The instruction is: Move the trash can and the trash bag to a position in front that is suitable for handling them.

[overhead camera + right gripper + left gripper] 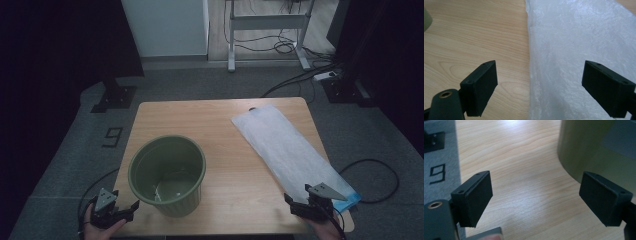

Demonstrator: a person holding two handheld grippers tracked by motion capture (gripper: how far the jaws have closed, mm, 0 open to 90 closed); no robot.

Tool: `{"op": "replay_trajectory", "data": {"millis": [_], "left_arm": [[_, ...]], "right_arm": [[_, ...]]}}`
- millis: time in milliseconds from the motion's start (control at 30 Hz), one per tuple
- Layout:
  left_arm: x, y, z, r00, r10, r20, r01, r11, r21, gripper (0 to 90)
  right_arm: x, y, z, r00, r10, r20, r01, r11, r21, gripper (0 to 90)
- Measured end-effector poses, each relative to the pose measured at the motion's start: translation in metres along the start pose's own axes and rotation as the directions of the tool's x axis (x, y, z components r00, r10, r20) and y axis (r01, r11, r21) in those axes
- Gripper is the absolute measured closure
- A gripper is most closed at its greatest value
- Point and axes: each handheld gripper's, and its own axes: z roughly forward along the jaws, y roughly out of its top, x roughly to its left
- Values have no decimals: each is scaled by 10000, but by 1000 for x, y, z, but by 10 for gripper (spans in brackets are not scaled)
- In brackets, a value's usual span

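Bare wooden surface lies open between the green bin and the white plastic bag. The bin stands just beside the left gripper, blocking its inward side; the flat bag lies under the right gripper.

I count one green bin, one flat translucent plastic bag, one wooden table and two grippers, the left gripper and the right gripper.

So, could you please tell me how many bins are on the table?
1: a green bin stands upright at the table's near-left part, beside the left gripper; a white plastic bag lies to its right.
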Motion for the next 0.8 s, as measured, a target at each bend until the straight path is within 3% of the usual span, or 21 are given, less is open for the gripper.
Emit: {"op": "replay_trajectory", "data": {"millis": [133, 200, 300, 367, 533, 600, 667, 800], "left_arm": [[-3, -2, -2, 9979, 477, 438, -478, 9988, 31, 96], [-7, -1, -3, 9929, 834, 851, -835, 9965, -14, 93], [-18, 5, -6, 9745, 1615, 1555, -1601, 9869, -219, 90], [-28, 10, -6, 9551, 2275, 1899, -2235, 9738, -423, 94], [-45, 25, -2, 9207, 2975, 2528, -2823, 9546, -953, 114], [-50, 30, 2, 9113, 3195, 2599, -3062, 9476, -912, 95], [-52, 33, 6, 9033, 3265, 2784, -3115, 9452, -977, 115], [-57, 40, 15, 8989, 3269, 2918, -3124, 9451, -963, 114]], "right_arm": [[-2, -1, 3, 10000, -17, 82, 16, 10000, 37, 131], [-2, -2, 5, 9999, -81, 110, 79, 9999, 139, 130], [-1, -3, 6, 9998, -159, 76, 158, 9997, 208, 130], [0, -3, 5, 9999, -133, 104, 130, 9997, 199, 131], [-2, -4, 2, 9999, 27, 111, -28, 9999, 111, 132], [-4, -5, 2, 9999, 96, 104, -96, 9999, 82, 133], [-5, -5, 1, 9998, 163, 96, -164, 9999, 53, 134], [-5, -5, 0, 9998, 133, 114, -133, 9999, 39, 135]]}}
